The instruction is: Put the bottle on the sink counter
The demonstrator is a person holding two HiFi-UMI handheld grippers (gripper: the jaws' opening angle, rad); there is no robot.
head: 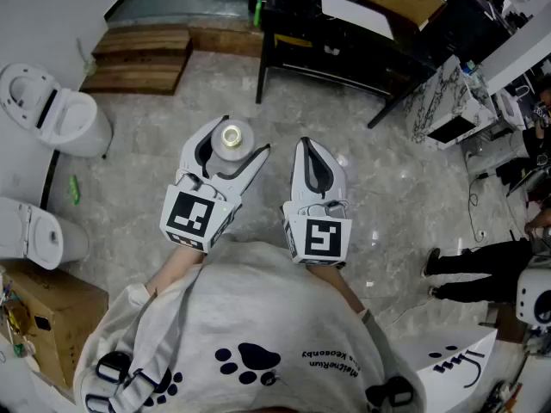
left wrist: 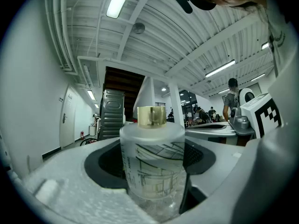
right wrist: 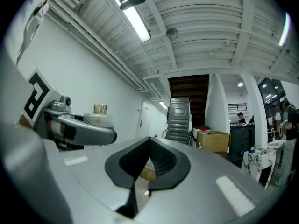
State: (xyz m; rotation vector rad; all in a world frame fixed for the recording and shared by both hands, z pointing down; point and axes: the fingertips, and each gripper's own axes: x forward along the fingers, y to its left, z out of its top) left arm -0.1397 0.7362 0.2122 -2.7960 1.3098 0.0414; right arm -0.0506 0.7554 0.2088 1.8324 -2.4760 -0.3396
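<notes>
Head view: the carrying step is in hand, and the bottle (left wrist: 153, 160) is not yet standing on the sink surface
The left tool (head: 242, 139) is gripping the frosted bottle with the gold cap, its jaws standing wide and pressing on the body from both sides; the bottle is sitting upright between them, high over the floor (head: 387, 196). The right tool (head: 312, 149) is hanging just beside, jaws together and holding nothing. I am judging that the next move is calling for finding the sink surface, which I cannot make out surely here, then lowering the bottle level before opening
</notes>
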